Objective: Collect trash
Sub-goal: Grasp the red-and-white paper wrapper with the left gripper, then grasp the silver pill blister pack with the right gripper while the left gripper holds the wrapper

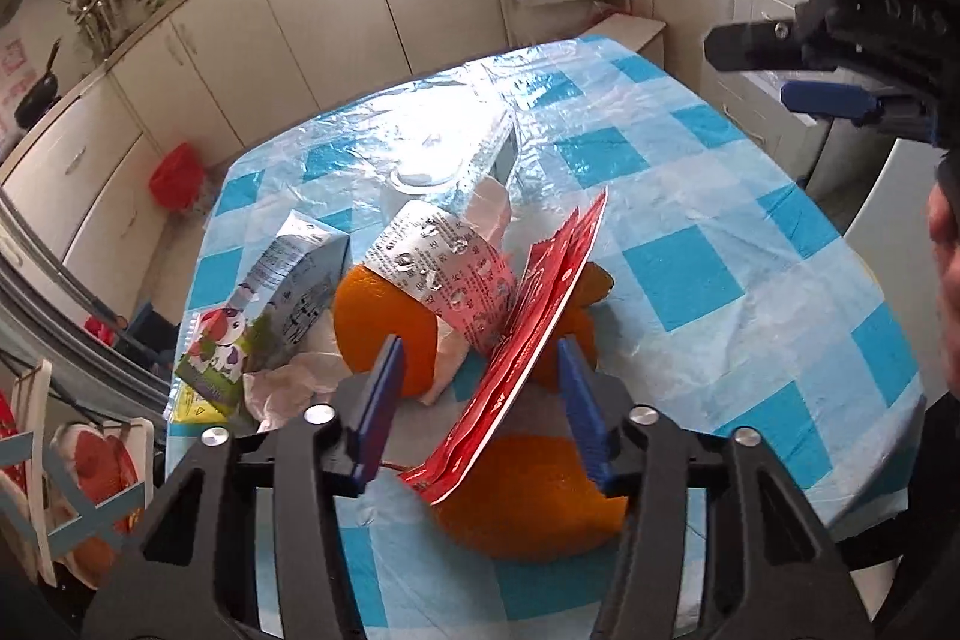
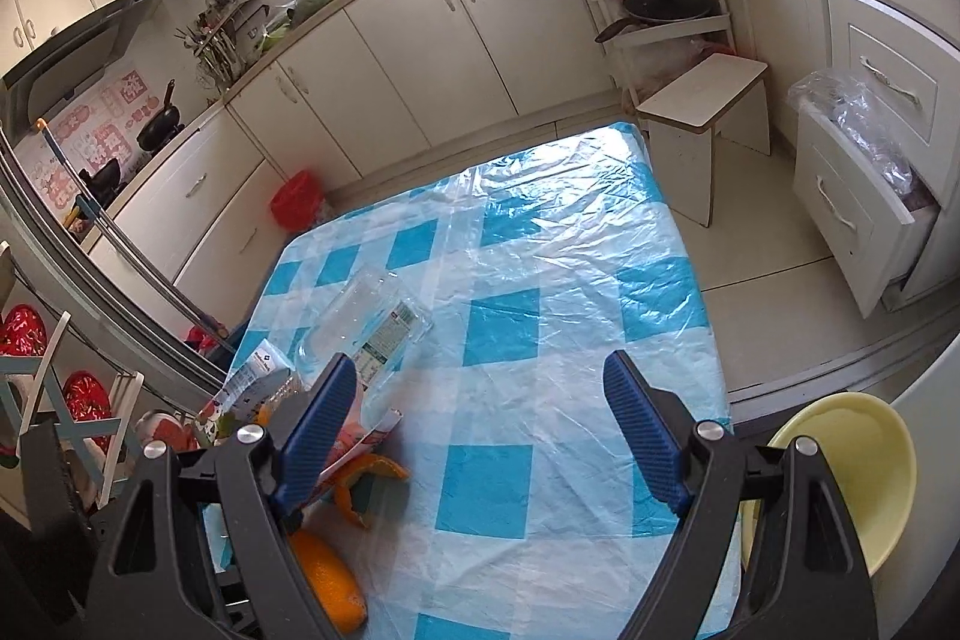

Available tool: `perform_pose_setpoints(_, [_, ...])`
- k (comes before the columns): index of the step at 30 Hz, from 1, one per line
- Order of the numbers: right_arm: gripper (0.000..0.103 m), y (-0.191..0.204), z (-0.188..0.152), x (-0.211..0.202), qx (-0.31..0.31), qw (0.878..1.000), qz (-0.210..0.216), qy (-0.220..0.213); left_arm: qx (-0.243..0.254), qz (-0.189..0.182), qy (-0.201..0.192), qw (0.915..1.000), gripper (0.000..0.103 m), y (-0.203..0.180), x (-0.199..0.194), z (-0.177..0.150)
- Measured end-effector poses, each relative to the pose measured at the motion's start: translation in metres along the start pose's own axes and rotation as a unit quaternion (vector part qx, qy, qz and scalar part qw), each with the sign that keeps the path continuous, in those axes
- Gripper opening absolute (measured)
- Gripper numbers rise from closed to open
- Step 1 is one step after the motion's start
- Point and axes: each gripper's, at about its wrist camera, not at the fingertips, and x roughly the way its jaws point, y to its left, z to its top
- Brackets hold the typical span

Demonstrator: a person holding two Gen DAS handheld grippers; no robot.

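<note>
A heap of trash lies on the blue-check table (image 1: 690, 196). In it are a red sachet strip (image 1: 540, 316), a silver blister pack (image 1: 444, 274), orange peel (image 1: 378, 322), a crumpled tissue (image 1: 288, 382) and a small milk carton (image 1: 282, 292). My left gripper (image 1: 480, 346) reaches into the heap with its jaws partly apart. The red strip slants between them, and neither pad visibly presses on it. My right gripper (image 2: 480, 364) hovers wide open over bare cloth, nothing between its fingers. It also shows in the left wrist view as the right gripper (image 1: 762, 70), at the upper right.
A clear plastic container (image 2: 366, 322) lies mid-table, with more orange peel (image 2: 372, 478) at the near left. A pale yellow bowl-shaped thing (image 2: 840, 472) sits off the table's right corner. On the floor are a red bin (image 2: 294, 202) and a white stool (image 2: 702, 112). Part of a person (image 1: 945, 280) is at right.
</note>
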Motion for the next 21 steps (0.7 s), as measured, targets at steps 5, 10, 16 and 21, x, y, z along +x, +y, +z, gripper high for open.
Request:
perform_pose_setpoints(5, [0.081,0.004,0.003,0.010,0.002,1.000,0.004,0.005,-0.021,-0.036,0.028,0.9987,0.001,0.012,0.018,-0.002])
perform_pose_setpoints(10, [0.081,0.006,0.004,0.016,0.006,1.000,0.001,0.006,-0.103,-0.101,0.004,0.9896,0.000,0.052,-0.010,0.002])
perform_pose_setpoints(16, [0.081,0.032,0.000,0.036,-0.041,0.999,0.011,0.032,-0.185,-0.128,-0.040,0.9734,0.000,0.117,-0.045,0.002])
perform_pose_setpoints(21, [0.081,0.074,-0.012,0.056,-0.112,0.990,0.061,0.058,-0.235,-0.135,-0.051,0.9612,0.000,0.150,-0.040,-0.011])
